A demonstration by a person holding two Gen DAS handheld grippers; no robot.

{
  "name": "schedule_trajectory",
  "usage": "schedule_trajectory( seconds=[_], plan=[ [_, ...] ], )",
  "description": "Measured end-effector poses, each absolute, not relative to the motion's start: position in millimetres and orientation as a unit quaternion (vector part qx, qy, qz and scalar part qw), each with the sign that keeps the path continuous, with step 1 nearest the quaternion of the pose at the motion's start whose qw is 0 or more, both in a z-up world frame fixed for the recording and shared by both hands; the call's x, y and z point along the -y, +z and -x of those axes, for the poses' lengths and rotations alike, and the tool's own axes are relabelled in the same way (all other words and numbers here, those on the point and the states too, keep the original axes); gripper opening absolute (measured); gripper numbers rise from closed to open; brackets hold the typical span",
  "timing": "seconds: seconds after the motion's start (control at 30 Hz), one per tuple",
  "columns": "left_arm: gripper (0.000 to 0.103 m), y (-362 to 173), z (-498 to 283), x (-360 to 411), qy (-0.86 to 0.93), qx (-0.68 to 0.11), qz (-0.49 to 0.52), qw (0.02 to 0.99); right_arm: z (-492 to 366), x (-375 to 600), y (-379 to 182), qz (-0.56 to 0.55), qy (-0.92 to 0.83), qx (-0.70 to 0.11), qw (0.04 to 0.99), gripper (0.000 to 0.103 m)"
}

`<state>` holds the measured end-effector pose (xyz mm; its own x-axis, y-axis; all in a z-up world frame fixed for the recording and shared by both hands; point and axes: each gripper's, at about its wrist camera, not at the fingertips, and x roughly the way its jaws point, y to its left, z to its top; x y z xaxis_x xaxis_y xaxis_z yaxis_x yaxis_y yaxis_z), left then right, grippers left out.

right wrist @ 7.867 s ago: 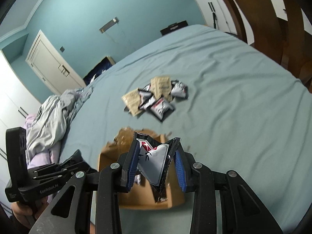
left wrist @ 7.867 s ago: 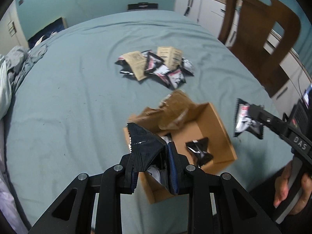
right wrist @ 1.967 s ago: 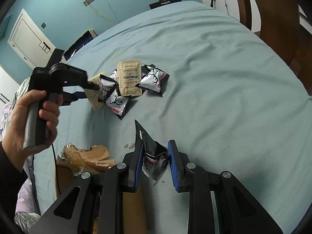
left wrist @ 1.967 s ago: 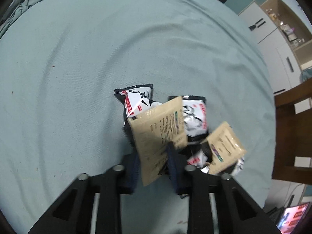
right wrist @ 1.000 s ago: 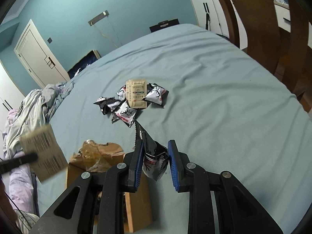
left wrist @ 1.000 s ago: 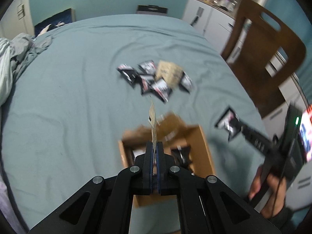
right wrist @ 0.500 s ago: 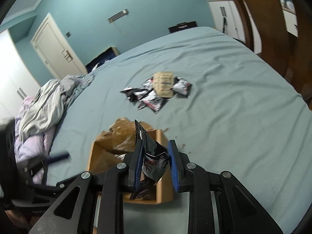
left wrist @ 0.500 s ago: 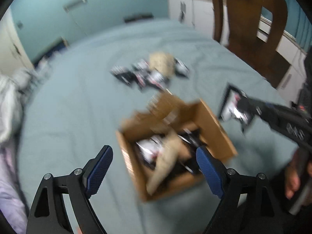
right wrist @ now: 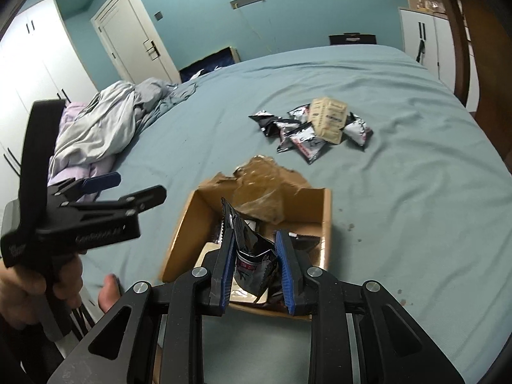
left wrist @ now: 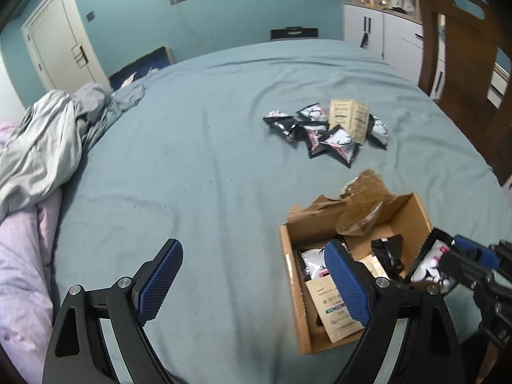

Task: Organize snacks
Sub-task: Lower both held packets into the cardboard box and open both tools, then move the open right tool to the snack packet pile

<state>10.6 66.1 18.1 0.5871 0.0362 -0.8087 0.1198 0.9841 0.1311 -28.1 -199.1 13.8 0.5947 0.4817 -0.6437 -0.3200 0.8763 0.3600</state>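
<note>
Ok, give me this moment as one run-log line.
left gripper: jaws opening, empty | right gripper: shut on black packet over cardboard box | loose pile on bed

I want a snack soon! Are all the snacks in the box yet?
Not yet. A few packets already lie in the box, one tan packet among them. The right gripper holds a black packet over it. The left gripper is empty, its jaws opening. A pile waits on the bed.
</note>
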Motion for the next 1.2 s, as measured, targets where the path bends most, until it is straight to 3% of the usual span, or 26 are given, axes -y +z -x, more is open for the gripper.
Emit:
schedule_trajectory(
  seconds=[0.07,0.13,0.2,0.23,0.47,0.9,1.2],
  plan=[
    [0.093,16.7,-10.7,-66.8,-0.022,-0.457,-0.083,0.885,23.1,198.9,10.1,-0.117,0.232,-0.403,0.878,0.025],
    [0.094,16.2,-10.4,-65.7,-0.021,-0.457,-0.086,0.885,17.1,201.6,5.0,-0.138,0.228,-0.419,0.868,0.034],
    [0.097,15.3,-10.0,-63.2,-0.022,-0.457,-0.092,0.884,10.9,208.2,1.2,-0.163,0.211,-0.431,0.862,0.062],
    [0.097,15.3,-9.6,-61.8,-0.023,-0.457,-0.095,0.884,8.8,212.7,1.1,-0.172,0.2,-0.432,0.862,0.065],
    [0.1,17.1,-6.9,-57.9,-0.028,-0.451,-0.107,0.885,7.2,230.7,6.6,-0.194,0.147,-0.415,0.877,0.068],
    [0.103,26.0,0.5,-45.0,-0.053,-0.434,-0.125,0.89,12.2,192.6,12.6,-0.099,0.133,-0.439,0.883,0.069],
    [0.103,40.1,3.6,-47.5,-0.068,-0.418,-0.098,0.901,19.6,191.5,27.5,-0.017,0.028,-0.387,0.922,0.069]
  ],
)
